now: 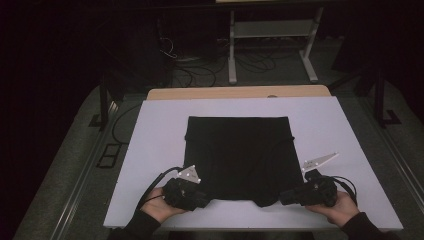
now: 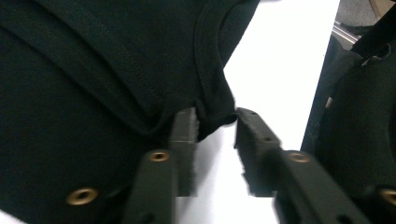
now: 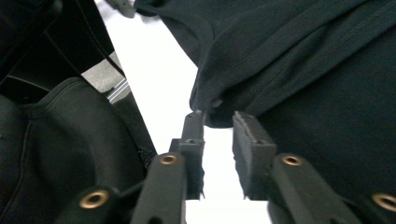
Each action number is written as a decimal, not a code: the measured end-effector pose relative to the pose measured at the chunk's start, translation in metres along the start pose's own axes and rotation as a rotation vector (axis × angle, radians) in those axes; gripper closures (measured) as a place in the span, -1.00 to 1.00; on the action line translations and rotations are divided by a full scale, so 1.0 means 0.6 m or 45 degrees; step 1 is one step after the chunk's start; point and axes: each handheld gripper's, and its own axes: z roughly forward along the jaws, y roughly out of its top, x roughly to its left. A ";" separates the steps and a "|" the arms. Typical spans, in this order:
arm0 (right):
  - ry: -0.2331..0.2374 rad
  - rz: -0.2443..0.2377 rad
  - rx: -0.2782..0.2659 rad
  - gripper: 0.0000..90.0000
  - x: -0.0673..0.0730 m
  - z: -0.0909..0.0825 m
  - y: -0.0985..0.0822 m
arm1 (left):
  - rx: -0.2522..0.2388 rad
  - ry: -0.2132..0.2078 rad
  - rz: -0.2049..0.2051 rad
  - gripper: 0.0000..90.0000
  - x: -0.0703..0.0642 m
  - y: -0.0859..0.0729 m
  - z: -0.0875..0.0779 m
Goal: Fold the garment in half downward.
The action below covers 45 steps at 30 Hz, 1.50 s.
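A black garment (image 1: 240,155) lies folded flat on the white board (image 1: 155,130), its near edge toward the person. My left gripper (image 1: 205,197) sits at the garment's near left corner. In the left gripper view its jaws (image 2: 217,121) stand apart, with a hemmed corner of the cloth (image 2: 93,70) just between the tips and white board showing in the gap. My right gripper (image 1: 282,196) sits at the near right corner. Its jaws (image 3: 218,119) are also parted, and the folded cloth edge (image 3: 303,56) rests at the tips without being pinched.
The board lies on a wooden table (image 1: 235,92) whose far edge shows behind it. A white metal stand (image 1: 270,30) and cables are on the dark floor beyond. Bare board lies left, right and behind the garment. The near board edge is just under both hands.
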 end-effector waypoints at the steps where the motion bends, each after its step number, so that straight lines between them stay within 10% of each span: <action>1: -0.006 0.000 -0.006 0.42 0.000 -0.001 0.000 | -0.005 0.003 0.002 0.35 0.000 -0.001 -0.001; 23: -0.188 -0.066 -0.116 -0.99 0.005 -0.012 0.015 | -0.178 0.073 -0.155 -0.87 0.016 -0.023 -0.039; 45: -0.308 -0.131 -0.143 -1.00 0.005 -0.012 0.072 | -0.299 0.161 -0.259 -1.00 0.032 -0.050 -0.063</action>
